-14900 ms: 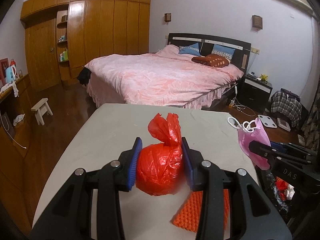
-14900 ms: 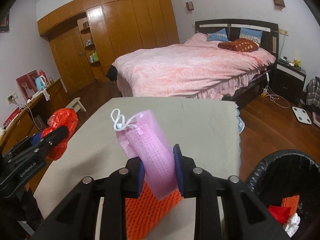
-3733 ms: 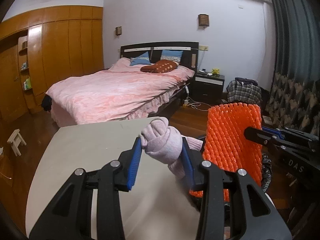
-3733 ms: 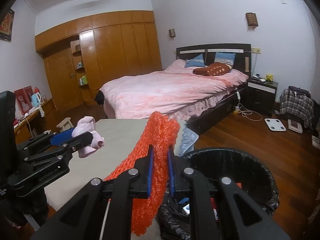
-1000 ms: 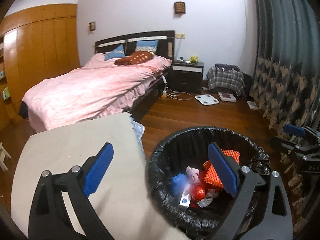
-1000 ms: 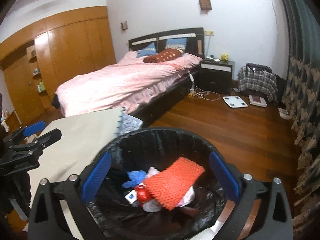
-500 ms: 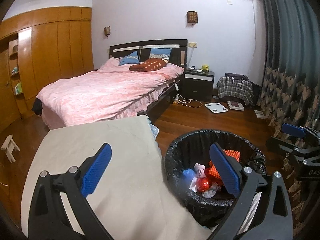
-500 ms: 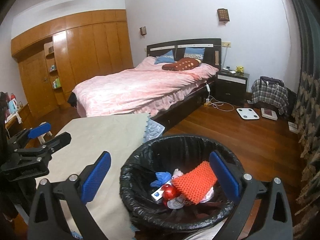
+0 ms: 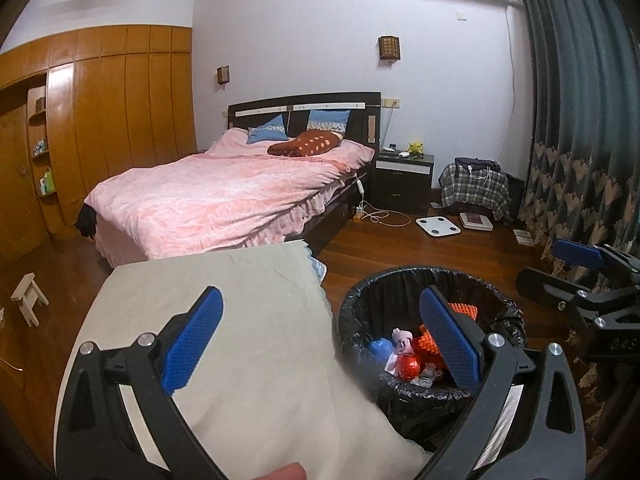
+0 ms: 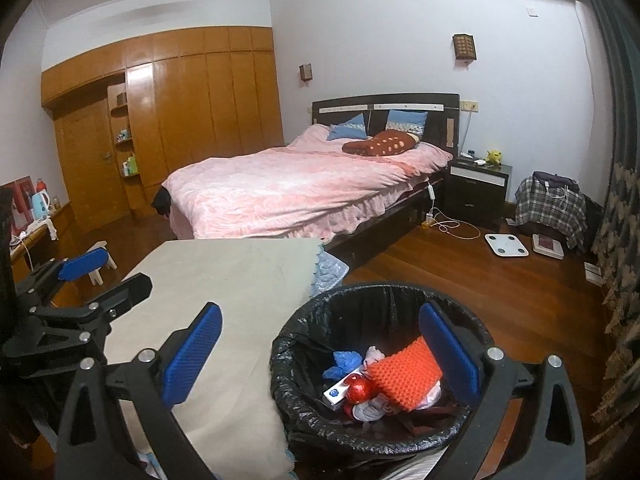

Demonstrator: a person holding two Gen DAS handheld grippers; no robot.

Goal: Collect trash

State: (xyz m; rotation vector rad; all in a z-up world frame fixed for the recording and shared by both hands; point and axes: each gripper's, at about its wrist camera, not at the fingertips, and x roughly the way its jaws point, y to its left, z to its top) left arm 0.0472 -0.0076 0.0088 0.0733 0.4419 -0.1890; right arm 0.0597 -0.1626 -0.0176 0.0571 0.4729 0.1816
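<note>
Below and just right of my left tongs (image 9: 320,344) sits the black-lined trash bin (image 9: 430,280), and from the right tongs (image 10: 320,354) it lies straight ahead and low, its rim passing between the two blue pads. Both pairs gape wide and carry nothing. Everything I was collecting is now inside the bin: the orange knitted cloth (image 10: 404,376) lies on top with its long axis running from low left up toward the right pad, the red foil ball (image 10: 359,390) is touching its near-left edge, and blue and pink scraps are tucked behind.

The right tongs are the nearer pair to the bin; the left ones hang mostly over the beige worktop (image 9: 240,280), where I can see no trash left. So I judge that the next move turns away from the bin, not toward it.

Against half a second ago, both views have pulled back and risen a little: the bin sits lower and smaller, and more of the worktop and the pink bed (image 9: 224,196) shows. Some seconds ago I was gripping the cloth and a pink bundle.
</note>
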